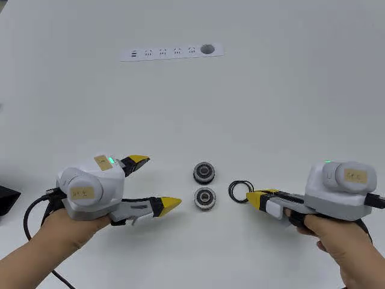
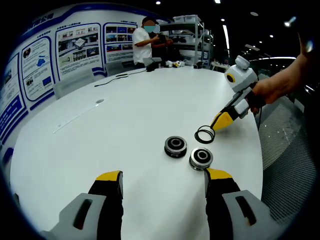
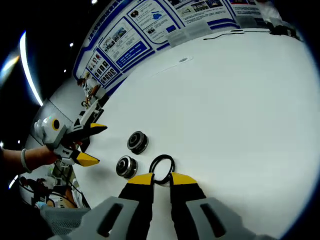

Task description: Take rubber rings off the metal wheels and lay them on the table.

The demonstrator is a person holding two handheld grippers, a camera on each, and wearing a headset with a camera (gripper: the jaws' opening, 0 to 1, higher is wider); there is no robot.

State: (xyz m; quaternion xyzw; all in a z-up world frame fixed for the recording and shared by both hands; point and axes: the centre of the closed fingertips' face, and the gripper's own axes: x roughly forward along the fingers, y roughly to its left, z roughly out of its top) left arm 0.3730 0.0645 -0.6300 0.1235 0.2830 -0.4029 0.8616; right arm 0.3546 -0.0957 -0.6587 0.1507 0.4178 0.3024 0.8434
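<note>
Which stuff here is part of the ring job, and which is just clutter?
Job: far wheel, near wheel, rings, left gripper, right gripper.
Clutter: power strip, black object at the head view's left edge.

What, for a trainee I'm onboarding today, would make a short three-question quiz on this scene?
1. True or false: the jaws of the left gripper stand wide open.
2. How many metal wheels sit on the table? A one, B two, C four.
3. Fill in: the tips of the right gripper are at a black ____.
Key: 1 true; 2 B; 3 rubber ring.
</note>
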